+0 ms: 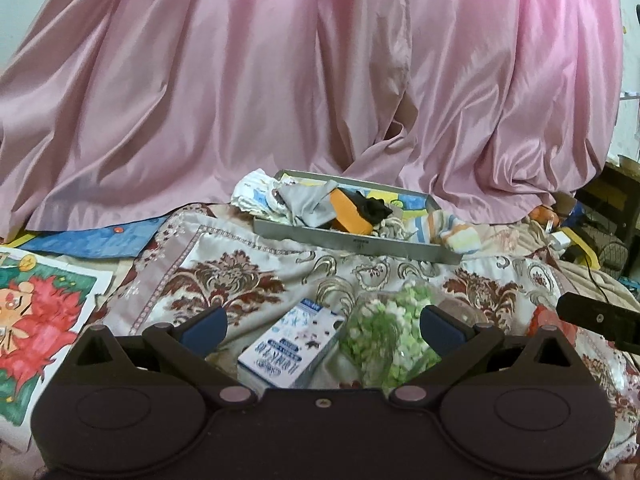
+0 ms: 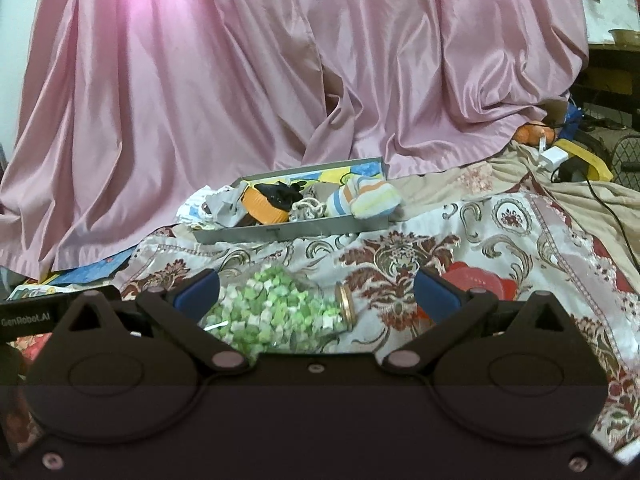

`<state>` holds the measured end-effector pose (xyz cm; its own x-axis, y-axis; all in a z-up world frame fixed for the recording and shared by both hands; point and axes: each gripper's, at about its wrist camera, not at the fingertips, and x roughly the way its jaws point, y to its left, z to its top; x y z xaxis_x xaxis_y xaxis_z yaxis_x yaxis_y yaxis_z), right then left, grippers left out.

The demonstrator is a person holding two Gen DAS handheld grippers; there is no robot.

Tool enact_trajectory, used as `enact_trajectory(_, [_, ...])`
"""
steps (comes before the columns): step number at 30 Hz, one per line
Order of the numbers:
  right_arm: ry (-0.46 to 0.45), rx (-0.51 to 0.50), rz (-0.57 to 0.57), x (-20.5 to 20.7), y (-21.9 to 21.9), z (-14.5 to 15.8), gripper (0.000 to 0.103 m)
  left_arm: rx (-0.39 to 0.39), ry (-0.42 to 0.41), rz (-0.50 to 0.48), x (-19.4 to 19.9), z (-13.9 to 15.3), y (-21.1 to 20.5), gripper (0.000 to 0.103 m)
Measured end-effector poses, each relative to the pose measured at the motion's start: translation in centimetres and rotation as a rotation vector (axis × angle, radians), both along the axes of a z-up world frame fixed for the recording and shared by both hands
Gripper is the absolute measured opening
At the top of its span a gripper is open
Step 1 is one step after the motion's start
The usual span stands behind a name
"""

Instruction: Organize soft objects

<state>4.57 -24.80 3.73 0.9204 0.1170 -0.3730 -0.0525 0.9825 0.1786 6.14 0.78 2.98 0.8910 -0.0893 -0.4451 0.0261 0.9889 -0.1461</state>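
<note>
A grey metal tray (image 1: 352, 242) (image 2: 280, 232) sits on the patterned bedspread (image 1: 240, 256), far ahead of both grippers. In it lie a grey cloth (image 1: 308, 204), an orange sponge (image 1: 350, 216) (image 2: 262, 206), a black cloth (image 1: 372, 204) (image 2: 280, 192), a knotted rope (image 2: 306, 208) and a striped sock (image 1: 456, 232) (image 2: 364, 198) over its right end. A white printed cloth (image 1: 256, 194) hangs at its left end. My left gripper (image 1: 322, 324) is open above a white box (image 1: 292, 350) and a clear jar of green bits (image 1: 388, 336) (image 2: 276, 312). My right gripper (image 2: 316, 294) is open over the jar.
A pink curtain (image 1: 280, 80) (image 2: 280, 60) hangs behind the tray. Colourful drawings (image 1: 36, 320) lie at the left. A red lid (image 2: 476, 284) rests on the bedspread at the right. A white charger (image 2: 554, 158), cables and a fan (image 2: 628, 160) crowd the far right.
</note>
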Motion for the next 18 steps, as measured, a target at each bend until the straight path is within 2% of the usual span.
enact_trajectory(18, [-0.017,-0.009,0.01,-5.3,1.4,0.1,0.103,0.01,-0.002,0.029,-3.9,0.5,-0.2,0.102])
